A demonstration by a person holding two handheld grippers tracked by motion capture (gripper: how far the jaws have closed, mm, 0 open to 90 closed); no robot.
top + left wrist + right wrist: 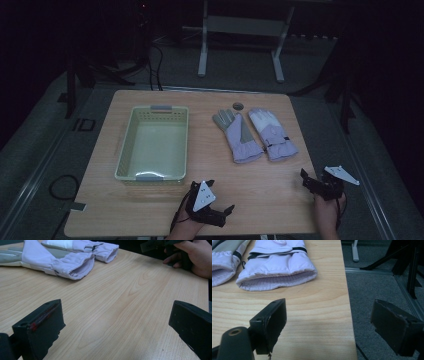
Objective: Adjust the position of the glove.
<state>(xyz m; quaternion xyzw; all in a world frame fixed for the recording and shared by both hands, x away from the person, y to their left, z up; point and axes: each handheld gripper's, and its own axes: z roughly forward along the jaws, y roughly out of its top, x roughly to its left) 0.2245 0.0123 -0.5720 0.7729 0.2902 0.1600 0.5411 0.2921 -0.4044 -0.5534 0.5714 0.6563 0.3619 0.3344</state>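
Two pale lilac gloves lie side by side on the wooden table, right of centre, cuffs toward me: the left glove [238, 136] grey palm up, the right glove [272, 133] with a white back. My left gripper [220, 197] rests near the front edge, open and pointing right, with bare wood between its jaws. In the left gripper view [116, 308] the gloves [50, 260] lie ahead to the left. My right gripper [307, 181] is at the table's front right corner, open. In its own view [330, 308] it straddles the table edge, with the white-backed glove's cuff [277, 272] just ahead.
A light green plastic basket [125, 145] stands empty on the left half of the table. A small dark round object [238, 105] lies near the far edge behind the gloves. Grey carpet [374, 285] and dark stand legs lie past the right edge.
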